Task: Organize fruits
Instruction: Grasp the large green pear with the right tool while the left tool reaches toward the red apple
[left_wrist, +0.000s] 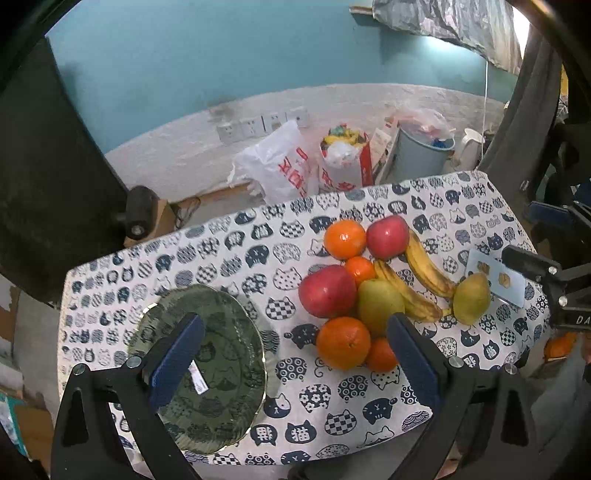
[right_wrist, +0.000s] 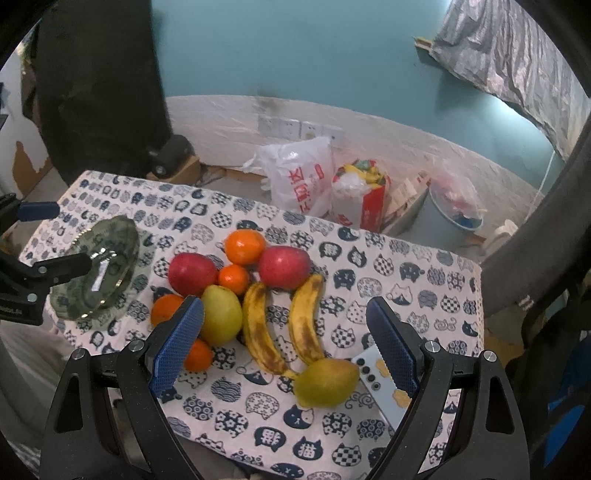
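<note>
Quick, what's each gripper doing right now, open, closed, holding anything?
Left gripper: open, holding nothing, above the plate and fruit.
Right gripper: open, holding nothing, above the bananas.

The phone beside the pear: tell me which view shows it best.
Left wrist view: the phone lies nearly unobstructed beside the pear. In the right wrist view the right gripper's fingers cover part of it.

Bare patterned cloth on the desk (left_wrist: 229, 251) between the green glass plate (left_wrist: 221, 332) and the packed cluster of apples, oranges and pears (left_wrist: 343, 295): passable. Two spotted yellow bananas (right_wrist: 280, 325) and a pale blue phone (right_wrist: 384, 391) crowd the right edge. Front strip open.
</note>
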